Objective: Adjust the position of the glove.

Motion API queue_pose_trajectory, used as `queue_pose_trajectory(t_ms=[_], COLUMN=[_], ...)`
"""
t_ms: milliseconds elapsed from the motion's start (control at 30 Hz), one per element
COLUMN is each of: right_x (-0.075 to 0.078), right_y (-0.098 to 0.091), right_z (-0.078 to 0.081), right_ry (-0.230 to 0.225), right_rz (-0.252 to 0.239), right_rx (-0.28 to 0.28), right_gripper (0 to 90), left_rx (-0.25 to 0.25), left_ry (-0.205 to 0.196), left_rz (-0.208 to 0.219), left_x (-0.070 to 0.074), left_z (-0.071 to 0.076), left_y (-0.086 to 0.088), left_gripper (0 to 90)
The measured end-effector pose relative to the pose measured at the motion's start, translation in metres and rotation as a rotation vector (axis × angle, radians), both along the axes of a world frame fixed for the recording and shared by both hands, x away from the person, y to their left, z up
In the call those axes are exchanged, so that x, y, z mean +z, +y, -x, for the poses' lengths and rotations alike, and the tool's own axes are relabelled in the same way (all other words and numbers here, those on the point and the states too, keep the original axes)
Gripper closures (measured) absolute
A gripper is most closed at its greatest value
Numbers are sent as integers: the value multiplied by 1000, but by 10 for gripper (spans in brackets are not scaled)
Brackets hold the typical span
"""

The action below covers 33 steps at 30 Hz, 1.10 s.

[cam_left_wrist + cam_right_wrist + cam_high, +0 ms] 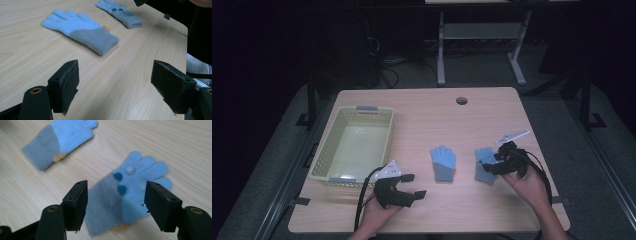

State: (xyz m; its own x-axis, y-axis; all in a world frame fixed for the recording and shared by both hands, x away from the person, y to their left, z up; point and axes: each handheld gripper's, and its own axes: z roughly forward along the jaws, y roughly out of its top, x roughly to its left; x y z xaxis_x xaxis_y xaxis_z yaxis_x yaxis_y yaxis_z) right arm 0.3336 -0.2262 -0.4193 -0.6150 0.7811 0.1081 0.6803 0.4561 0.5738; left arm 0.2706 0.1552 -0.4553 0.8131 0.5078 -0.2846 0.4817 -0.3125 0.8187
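While our right gripper (116, 205) hovers wide-jawed over the dotted glove (130, 192), empty, we must lower and pinch it, basket (332, 145) next.

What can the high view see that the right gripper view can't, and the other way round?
The high view takes in the green basket at the table's left, the left hand-held gripper and both of the person's hands. The right gripper view, close above the right glove, reveals dark blue and pale dots on it and an orange tab on the left glove. Both show the two blue and grey gloves lying flat on the wooden table, and the right hand-held gripper, jaws apart.
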Motion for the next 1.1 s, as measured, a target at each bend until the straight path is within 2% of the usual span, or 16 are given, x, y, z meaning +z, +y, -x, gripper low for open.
queue_pose_trajectory(t_ms=[333,567,700,867,1000,1033,1100], right_x=[-12,-24,-27,-28,-27,-27,-27], right_y=[4,10,13,20,23,23,22], right_z=[-11,-20,-21,-18,-17,-18,-18], right_ry=[43,101,93,73,72,75,75], right_rz=[46,91,116,170,183,181,183], right_rx=[-2,6,-2,-11,-12,-19,-21], right_gripper=[410,488,536,588,676,727,746], left_rx=[-2,-5,-4,-3,-6,-7,-8], left_ry=[5,7,7,10,10,10,9], left_rz=[-2,-7,-4,-5,-5,-6,-9], left_x=[-1,-1,-1,-1,-1,-1,-2], left_z=[1,0,0,0,1,1,1], left_y=[-1,-2,-1,-1,-1,-1,-2], left_gripper=[223,223,225,225,227,228,227])
